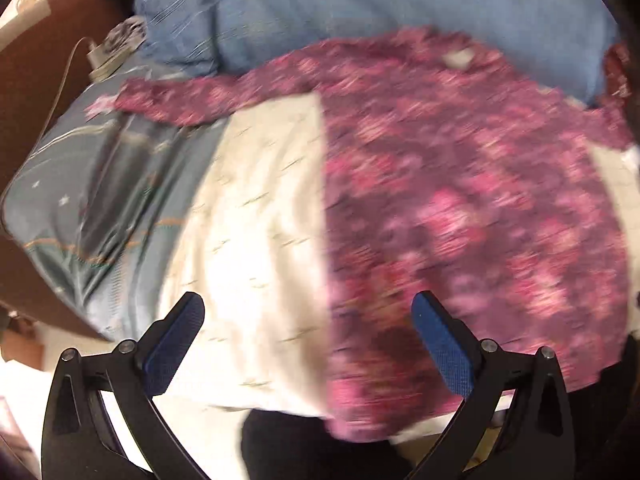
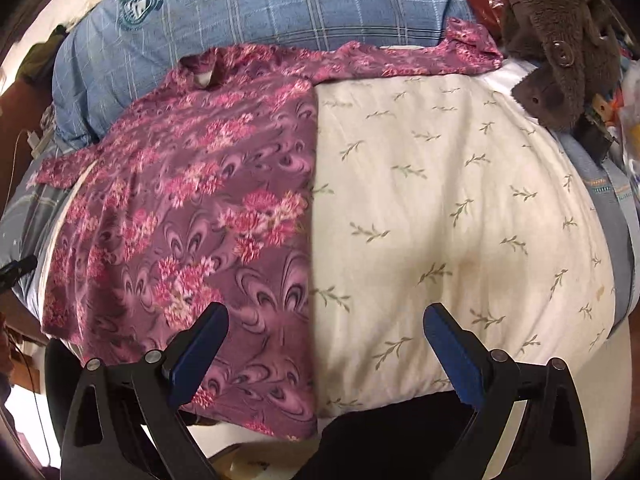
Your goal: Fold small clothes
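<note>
While jaws gape, shirt (image 2: pixel 180 216) edge straight

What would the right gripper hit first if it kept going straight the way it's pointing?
Probably the straight right edge of the purple floral garment where it meets the cream leaf-print cushion. The open right gripper points at that seam; depth is unclear.

I work over a cream leaf-printed cushion (image 2: pixel 460 208) on my bed, a blue checked pillow (image 2: pixel 256 8) behind, brown wooden furniture (image 1: pixel 28 92) left.
</note>
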The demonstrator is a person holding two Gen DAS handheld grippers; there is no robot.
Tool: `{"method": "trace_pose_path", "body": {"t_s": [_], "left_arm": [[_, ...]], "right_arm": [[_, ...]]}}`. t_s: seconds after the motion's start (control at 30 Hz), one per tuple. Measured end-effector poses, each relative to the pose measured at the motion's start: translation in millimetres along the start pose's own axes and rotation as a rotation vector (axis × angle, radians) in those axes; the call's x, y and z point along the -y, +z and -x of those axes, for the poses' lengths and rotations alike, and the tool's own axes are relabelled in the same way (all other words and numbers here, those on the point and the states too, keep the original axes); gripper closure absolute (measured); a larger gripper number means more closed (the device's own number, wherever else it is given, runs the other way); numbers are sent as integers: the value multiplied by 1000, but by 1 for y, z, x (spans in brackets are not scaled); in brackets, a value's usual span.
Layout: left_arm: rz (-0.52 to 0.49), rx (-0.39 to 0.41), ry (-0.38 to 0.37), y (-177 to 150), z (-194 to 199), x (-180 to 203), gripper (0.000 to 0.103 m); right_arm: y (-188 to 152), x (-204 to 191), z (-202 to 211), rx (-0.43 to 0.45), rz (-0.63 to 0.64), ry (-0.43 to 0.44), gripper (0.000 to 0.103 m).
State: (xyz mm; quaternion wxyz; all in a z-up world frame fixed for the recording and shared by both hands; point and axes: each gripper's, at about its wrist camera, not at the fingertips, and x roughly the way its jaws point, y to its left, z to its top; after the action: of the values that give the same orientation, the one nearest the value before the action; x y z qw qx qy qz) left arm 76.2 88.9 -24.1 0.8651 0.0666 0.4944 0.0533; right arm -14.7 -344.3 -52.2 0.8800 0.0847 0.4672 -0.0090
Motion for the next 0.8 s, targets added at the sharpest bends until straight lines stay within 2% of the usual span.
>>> {"method": "trace_pose_path", "body": {"t_s": [0.03,0.1,0.13,0.2,0.23,0.27,0.3,0.33,0.37,0.4,0.43,0.5,0.57,0.63,0.7,0.8], "left_arm": [[7,-41,-13,-5,-10,-5,0],[34,-113,-69,-13,-24,-10,0],[56,-177,-126,-21,-36,-12,0],[80,-257,-218,-32,-49,-10,0],[90,-282,-258,-38,-53,-7,0],[97,-278,-284,-41,-52,-5,1],[99,-258,-291,-43,-49,-3,7],[93,-227,-291,-43,-45,0,33],[71,-216,-295,-41,-41,4,74],[78,-228,-325,-39,-40,6,92],[109,-239,-351,-37,-38,4,97],[129,-225,-350,-32,-30,0,98],[156,-192,-348,-34,-11,-10,98],[177,-187,-361,-38,-2,-20,98],[198,-246,-350,-49,-14,-24,97],[195,-330,-287,-56,-43,-18,95]], "right_arm": [[-3,-1,-4,-11,-1,9,5],[-7,-6,-15,-48,-6,47,14],[-10,-8,-20,-68,-3,59,25],[-17,-19,-19,-33,55,8,27],[-19,-23,-17,-11,80,-2,41],[-22,-25,-14,15,101,-14,71],[-23,-25,-13,22,112,16,90],[-24,-23,-13,20,111,51,99],[-24,-22,-12,24,113,57,99],[-24,-21,-11,23,119,73,99],[-22,-18,-7,23,109,101,99],[-17,-7,11,54,66,158,100],[-13,9,38,120,21,178,100],[-13,21,55,141,-6,200,100],[-18,27,49,111,-12,191,100],[-30,24,7,-21,-27,185,100]]}}
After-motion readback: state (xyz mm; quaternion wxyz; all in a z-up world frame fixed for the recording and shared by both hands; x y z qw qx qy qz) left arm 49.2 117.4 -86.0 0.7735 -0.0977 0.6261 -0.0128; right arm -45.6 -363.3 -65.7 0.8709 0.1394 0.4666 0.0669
